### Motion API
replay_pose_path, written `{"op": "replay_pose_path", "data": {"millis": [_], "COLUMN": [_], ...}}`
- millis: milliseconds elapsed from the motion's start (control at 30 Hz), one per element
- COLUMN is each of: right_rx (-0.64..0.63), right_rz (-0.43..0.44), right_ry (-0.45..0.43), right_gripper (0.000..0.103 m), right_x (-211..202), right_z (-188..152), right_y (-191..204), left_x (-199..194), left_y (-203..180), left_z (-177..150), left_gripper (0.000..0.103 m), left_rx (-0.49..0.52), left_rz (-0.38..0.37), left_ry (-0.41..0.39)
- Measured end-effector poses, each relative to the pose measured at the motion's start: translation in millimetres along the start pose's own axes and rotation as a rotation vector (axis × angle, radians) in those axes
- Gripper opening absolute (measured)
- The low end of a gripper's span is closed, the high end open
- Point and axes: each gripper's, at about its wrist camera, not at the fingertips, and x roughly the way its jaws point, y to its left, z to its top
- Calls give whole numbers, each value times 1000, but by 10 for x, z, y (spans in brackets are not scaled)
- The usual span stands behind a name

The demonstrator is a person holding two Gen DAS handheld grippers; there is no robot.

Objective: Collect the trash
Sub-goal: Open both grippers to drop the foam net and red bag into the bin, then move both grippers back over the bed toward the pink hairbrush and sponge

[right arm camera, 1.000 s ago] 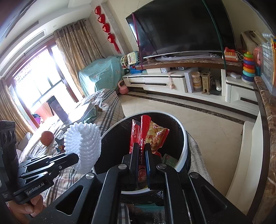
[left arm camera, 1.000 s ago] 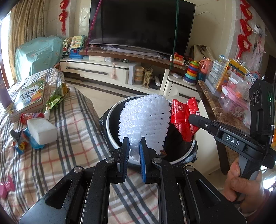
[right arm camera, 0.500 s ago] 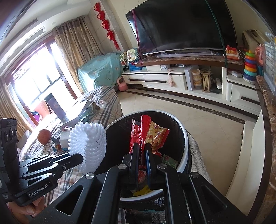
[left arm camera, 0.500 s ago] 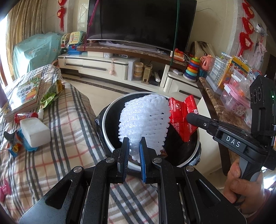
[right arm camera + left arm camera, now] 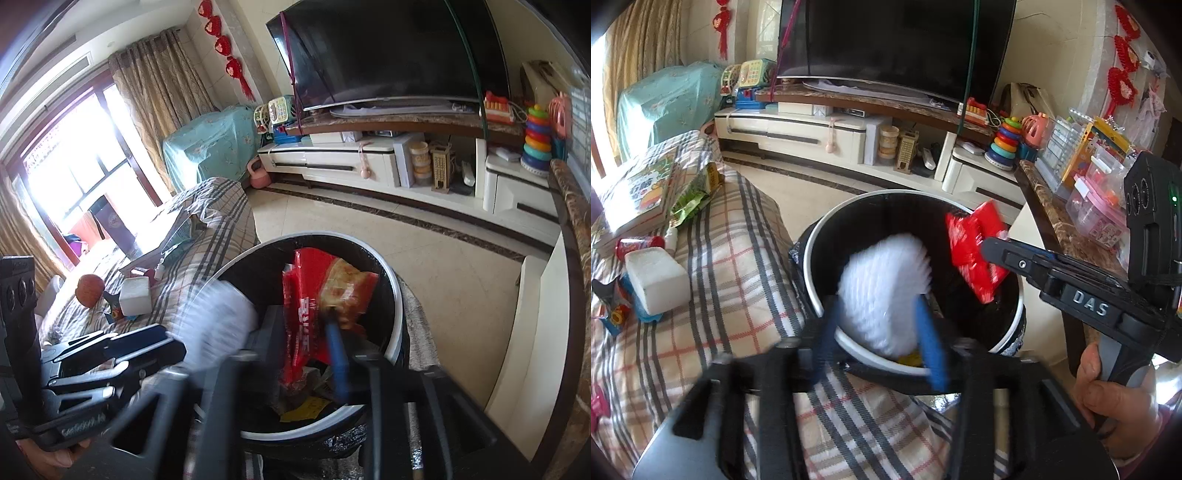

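Note:
A black trash bin with a white rim (image 5: 827, 236) (image 5: 395, 291) stands beside the plaid-covered sofa. My left gripper (image 5: 879, 332) has its jaws spread apart, and the white foam net (image 5: 882, 291) drops, blurred, between them over the bin; it also shows in the right wrist view (image 5: 218, 325). My right gripper (image 5: 306, 347) is open too, with the red snack wrapper (image 5: 314, 306) loose between its fingers above the bin; the wrapper shows in the left wrist view (image 5: 975, 247) at the tip of the right gripper (image 5: 990, 245).
On the plaid sofa cover (image 5: 713, 280) lie a white block (image 5: 653, 277), small toys, a green packet (image 5: 690, 195) and a book (image 5: 639, 192). A TV cabinet (image 5: 827, 133) lines the far wall. A marble counter (image 5: 1056, 236) with toys stands on the right.
Both grippers have opened over the bin. The foam net and the red wrapper, held shut half a second ago, are now loose and falling, with motion blur.

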Motion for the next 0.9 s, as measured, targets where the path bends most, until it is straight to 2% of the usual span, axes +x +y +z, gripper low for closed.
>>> {"op": "replay_pose_path", "data": {"millis": [33,100,233,367,567,900], "right_rx": [5,8,13,2,-9,-103], "right_rz": [2,4,23,35,73,143], "right_ry": [-4,-9,-18,-23,-33,-5], "right_gripper": [57,59,78,88,94,97], "right_x": [-9,-21,-41,-68,-102,-19], "right_z": [-7,-14,-42,-54,-110,-282], "right_y": [-3,2,51,148,352,867], "left_x": [-18,-49,-119,-218,-416,-755], "left_y": [3,31,161,348,672,1064], "left_z": [-13,-51,-151,-309,-573,-884], "left_gripper": [53,54,60,62,63,64], "left_rx": [-1,-7,-44,-103,-209,-286], "left_rz": [3,8,26,46,74,139], "left_ry": [-5,-7,-8,-5,1,-18]}}
